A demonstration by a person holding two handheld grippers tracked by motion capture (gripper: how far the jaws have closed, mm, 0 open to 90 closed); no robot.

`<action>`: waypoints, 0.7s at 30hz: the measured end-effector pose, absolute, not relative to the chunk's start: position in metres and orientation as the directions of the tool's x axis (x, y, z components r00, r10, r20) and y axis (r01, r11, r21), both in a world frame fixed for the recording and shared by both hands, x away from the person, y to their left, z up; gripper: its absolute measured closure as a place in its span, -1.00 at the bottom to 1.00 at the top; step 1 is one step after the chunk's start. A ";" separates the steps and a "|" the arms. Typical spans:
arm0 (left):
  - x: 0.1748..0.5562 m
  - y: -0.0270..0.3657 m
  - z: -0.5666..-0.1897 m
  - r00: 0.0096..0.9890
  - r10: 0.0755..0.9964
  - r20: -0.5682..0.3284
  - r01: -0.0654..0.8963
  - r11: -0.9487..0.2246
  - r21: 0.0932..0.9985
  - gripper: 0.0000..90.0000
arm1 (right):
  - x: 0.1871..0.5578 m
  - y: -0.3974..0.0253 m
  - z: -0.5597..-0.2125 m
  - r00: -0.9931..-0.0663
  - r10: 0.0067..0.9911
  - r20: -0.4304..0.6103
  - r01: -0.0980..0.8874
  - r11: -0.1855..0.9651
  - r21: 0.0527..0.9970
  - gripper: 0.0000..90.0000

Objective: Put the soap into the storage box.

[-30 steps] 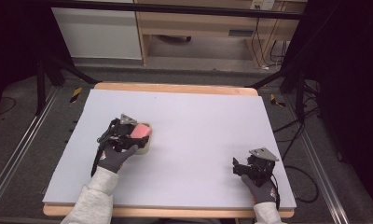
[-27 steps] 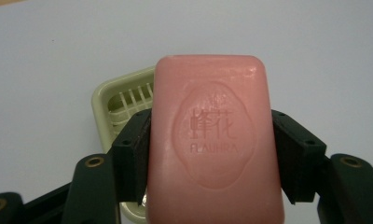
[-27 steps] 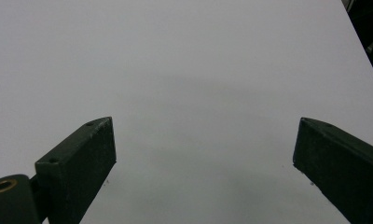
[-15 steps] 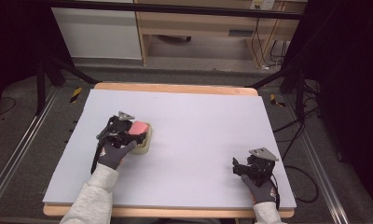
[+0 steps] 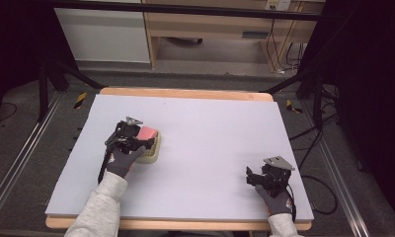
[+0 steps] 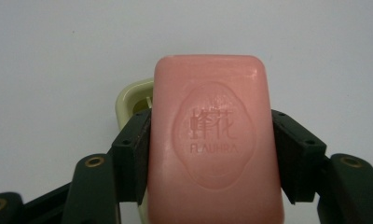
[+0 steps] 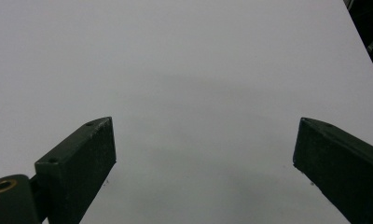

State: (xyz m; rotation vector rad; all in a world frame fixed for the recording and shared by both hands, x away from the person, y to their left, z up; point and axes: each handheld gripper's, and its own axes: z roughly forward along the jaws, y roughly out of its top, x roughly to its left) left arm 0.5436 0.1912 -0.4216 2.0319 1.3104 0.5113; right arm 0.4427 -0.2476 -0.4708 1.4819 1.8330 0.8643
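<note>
A pink bar of soap [image 6: 212, 140] with an embossed oval mark sits between the jaws of my left gripper [image 6: 211, 156], which is shut on its two long sides. Under and behind it lies a pale yellow soap dish [image 6: 131, 95], mostly hidden by the bar. From above, the soap [image 5: 147, 133] is over the dish [image 5: 152, 153] at the left of the white board, with my left gripper [image 5: 136, 136] around it. My right gripper [image 5: 249, 177] rests near the board's front right, open, its jaws [image 7: 203, 154] wide apart over bare board.
The white board [image 5: 210, 128] lies on a wooden table [image 5: 185, 93]. Black stand legs and cables run along the floor at both sides, and a wooden cabinet [image 5: 210, 24] stands beyond the far edge.
My left gripper with the soap has shifted slightly right and toward the dish. The right gripper has stayed put.
</note>
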 end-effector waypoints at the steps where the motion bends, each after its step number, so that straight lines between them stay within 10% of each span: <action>1: 0.544 0.192 -0.422 0.421 0.907 -0.021 0.651 -0.286 0.703 -0.17 | 0.443 -0.248 -0.471 -0.178 0.982 -0.063 0.576 0.156 0.803 -0.87; 21: 0.552 0.191 -0.435 0.394 0.919 -0.009 0.675 -0.282 0.681 -0.17 | 0.443 -0.247 -0.471 -0.177 0.982 -0.062 0.579 0.155 0.800 -0.87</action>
